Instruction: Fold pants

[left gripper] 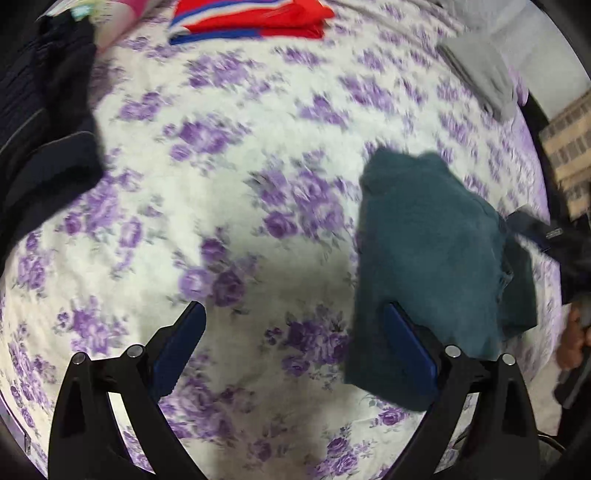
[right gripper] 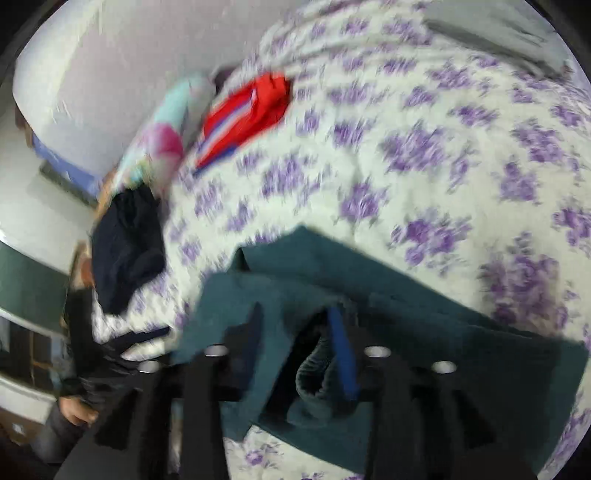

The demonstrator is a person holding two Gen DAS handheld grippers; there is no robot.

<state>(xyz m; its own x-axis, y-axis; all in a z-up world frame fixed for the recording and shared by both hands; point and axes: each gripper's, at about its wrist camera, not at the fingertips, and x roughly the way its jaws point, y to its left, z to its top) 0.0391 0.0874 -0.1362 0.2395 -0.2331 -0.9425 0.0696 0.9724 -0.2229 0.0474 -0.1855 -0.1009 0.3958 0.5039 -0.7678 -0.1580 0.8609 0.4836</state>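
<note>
Teal pants (left gripper: 432, 258) are laid partly folded on the floral bedsheet (left gripper: 229, 177), right of the left gripper (left gripper: 295, 343), which is held spread and empty above the sheet. A fold of the pants is pinched by the right gripper (right gripper: 299, 332), seemingly so that it can be carried over.

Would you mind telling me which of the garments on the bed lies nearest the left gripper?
The teal pants: they lie right beside the left gripper, behind one open jaw. The red striped garment and the dark navy garment lie farther off.
</note>
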